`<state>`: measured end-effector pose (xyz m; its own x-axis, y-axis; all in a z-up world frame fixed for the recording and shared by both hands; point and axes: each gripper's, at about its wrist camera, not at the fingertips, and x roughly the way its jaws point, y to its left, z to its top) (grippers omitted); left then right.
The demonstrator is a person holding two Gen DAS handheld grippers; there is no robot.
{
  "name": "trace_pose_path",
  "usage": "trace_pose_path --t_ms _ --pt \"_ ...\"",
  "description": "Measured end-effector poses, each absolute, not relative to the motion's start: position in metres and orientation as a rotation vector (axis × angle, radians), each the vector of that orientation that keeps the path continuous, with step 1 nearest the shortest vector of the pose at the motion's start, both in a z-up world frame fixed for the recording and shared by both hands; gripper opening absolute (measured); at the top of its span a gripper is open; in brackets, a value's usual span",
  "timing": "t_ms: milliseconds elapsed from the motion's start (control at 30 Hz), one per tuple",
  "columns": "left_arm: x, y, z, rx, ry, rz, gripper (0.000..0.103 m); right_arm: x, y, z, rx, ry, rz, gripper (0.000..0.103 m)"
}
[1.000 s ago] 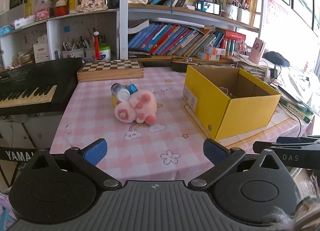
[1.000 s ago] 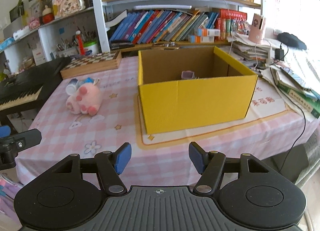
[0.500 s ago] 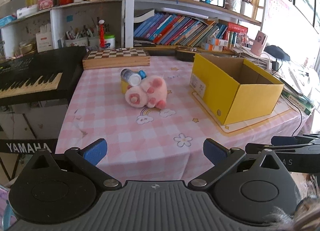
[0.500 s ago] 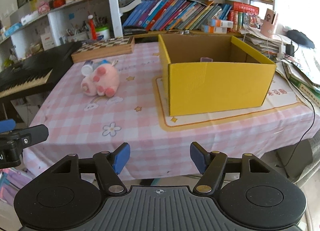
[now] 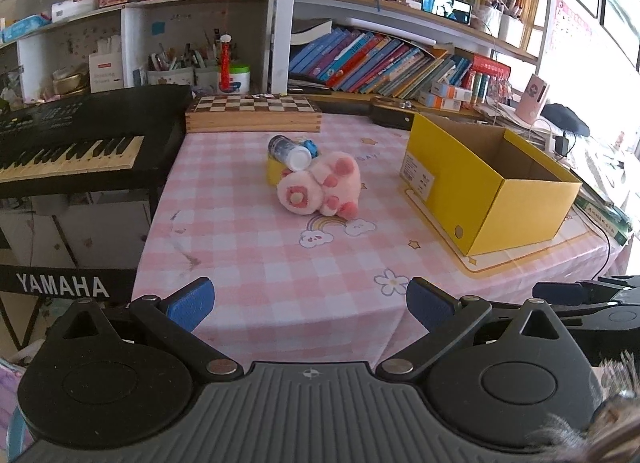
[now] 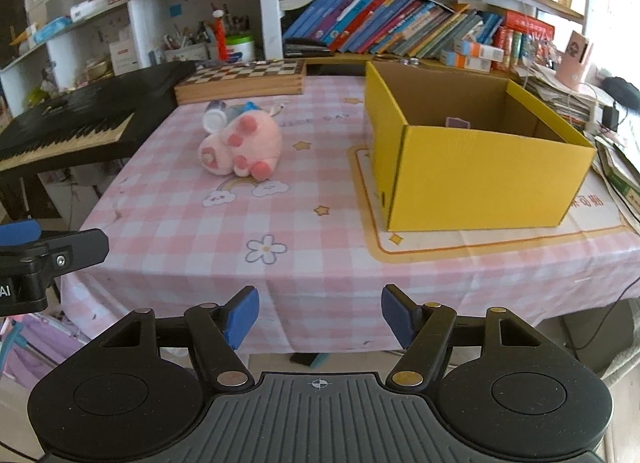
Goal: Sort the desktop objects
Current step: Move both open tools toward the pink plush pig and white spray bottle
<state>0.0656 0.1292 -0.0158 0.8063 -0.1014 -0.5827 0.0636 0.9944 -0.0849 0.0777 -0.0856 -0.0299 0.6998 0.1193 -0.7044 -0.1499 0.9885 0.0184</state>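
A pink plush toy (image 5: 320,187) (image 6: 240,145) lies on its side in the middle of the pink checked tablecloth (image 5: 256,263). A white-capped tube (image 5: 289,151) (image 6: 215,115), a small yellow box (image 5: 273,171) and a blue item (image 5: 310,145) lean behind it. An open yellow cardboard box (image 5: 480,183) (image 6: 472,159) stands to the right, with a small purple item (image 6: 457,122) inside. My left gripper (image 5: 310,301) is open and held off the table's near edge. My right gripper (image 6: 320,317) is open too, also off the near edge, with nothing between its fingers.
A wooden chessboard case (image 5: 254,113) lies at the table's back. A black Yamaha keyboard (image 5: 72,143) stands to the left. Bookshelves (image 5: 380,63) line the wall. Papers and cables (image 6: 612,151) pile up to the right of the yellow box.
Both grippers have drawn back from the table, so the plush toy and yellow box look farther away. The right gripper's fingers have spread a little wider.
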Motion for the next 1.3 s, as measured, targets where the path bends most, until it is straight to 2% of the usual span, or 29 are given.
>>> trace_pose_path --t_ms 800,1300 --pt "0.080 0.136 -0.020 -0.088 0.633 -0.096 0.103 0.091 -0.065 -0.026 -0.114 0.756 0.200 0.069" --pt "0.128 0.137 -0.020 -0.076 0.653 -0.042 0.103 0.151 -0.058 -0.029 -0.115 0.756 0.281 0.069"
